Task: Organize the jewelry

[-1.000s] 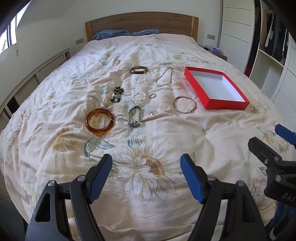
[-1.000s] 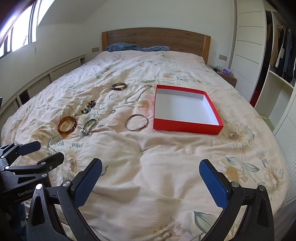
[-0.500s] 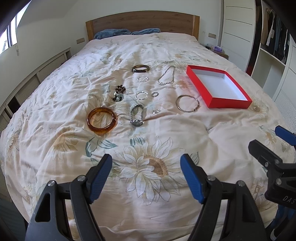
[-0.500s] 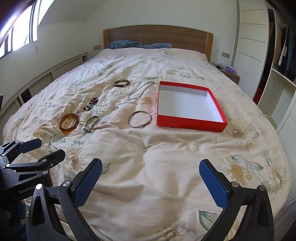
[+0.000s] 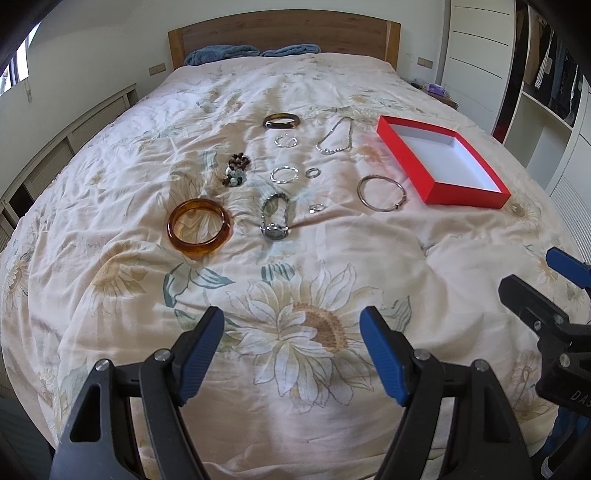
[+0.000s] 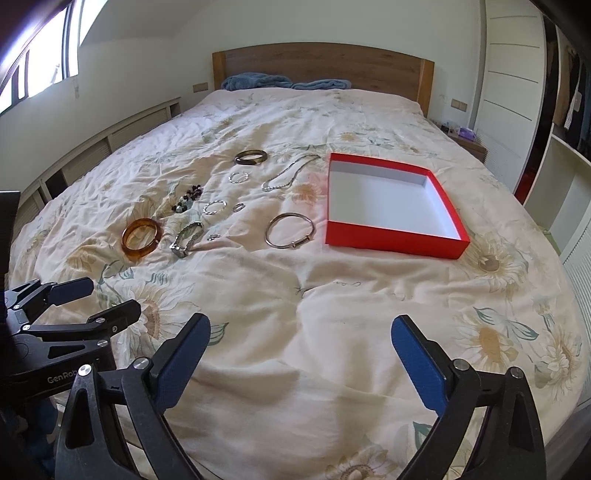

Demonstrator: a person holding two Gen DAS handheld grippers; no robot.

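Observation:
Jewelry lies spread on the floral bedspread: an amber bangle (image 5: 199, 230) (image 6: 142, 237), a watch (image 5: 275, 218) (image 6: 186, 238), a bead bracelet (image 5: 236, 170), a dark bangle (image 5: 282, 120) (image 6: 251, 157), a chain necklace (image 5: 336, 138) (image 6: 290, 176), a large silver bangle (image 5: 382, 192) (image 6: 291, 231), and several small rings. An empty red box (image 5: 476, 192) (image 6: 395, 242) with a white inside sits to their right. My left gripper (image 5: 293, 349) (image 6: 70, 302) and right gripper (image 6: 301, 352) (image 5: 543, 273) are both open and empty, near the foot of the bed, well short of the jewelry.
A wooden headboard (image 5: 284, 35) and blue pillows (image 5: 221, 53) are at the far end. A low wall with panels (image 5: 74, 140) runs on the left. White wardrobes and open shelves (image 5: 546, 103) stand on the right, with a nightstand (image 6: 465, 138).
Both grippers have moved a little forward and lower toward the bed; the jewelry and box look closer. Nothing was grasped or moved.

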